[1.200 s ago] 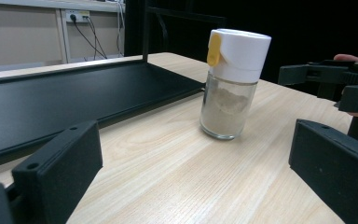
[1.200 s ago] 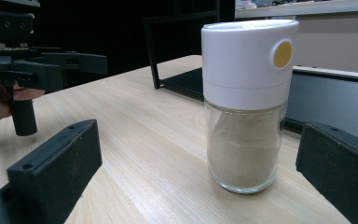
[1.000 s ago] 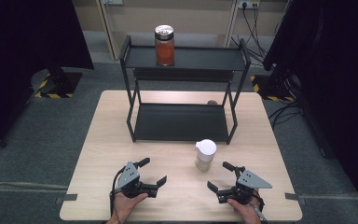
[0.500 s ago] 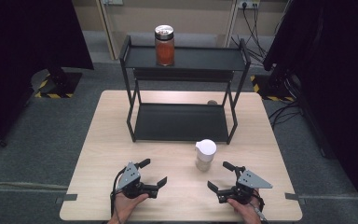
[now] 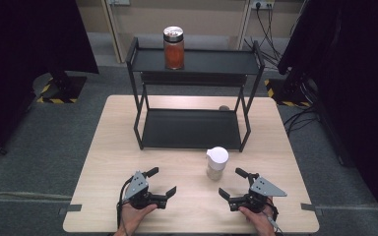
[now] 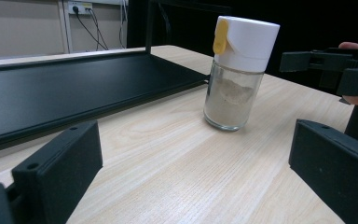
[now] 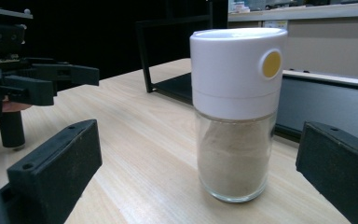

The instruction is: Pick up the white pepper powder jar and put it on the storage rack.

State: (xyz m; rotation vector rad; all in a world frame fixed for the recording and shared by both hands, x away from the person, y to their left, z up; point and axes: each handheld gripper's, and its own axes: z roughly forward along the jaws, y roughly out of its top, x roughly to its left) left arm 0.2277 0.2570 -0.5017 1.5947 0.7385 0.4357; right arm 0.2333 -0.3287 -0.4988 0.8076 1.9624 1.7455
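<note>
A glass shaker (image 5: 217, 163) with a white cap and pale powder stands upright on the wooden table (image 5: 118, 147), just in front of the black two-tier rack (image 5: 192, 129). It rises close ahead in the right gripper view as the shaker (image 7: 235, 116), and farther off in the left gripper view as the shaker (image 6: 237, 74). My left gripper (image 5: 161, 182) rests open near the front edge, left of the shaker. My right gripper (image 5: 231, 183) is open too, just right of the shaker, empty. A jar (image 5: 173, 47) with orange-red contents stands on the rack's top shelf.
The rack's lower shelf (image 6: 65, 88) is bare. A small dark object (image 5: 224, 108) lies on the table behind the rack. Dark curtains hang at both sides, and cables (image 5: 270, 29) run along the floor at the back.
</note>
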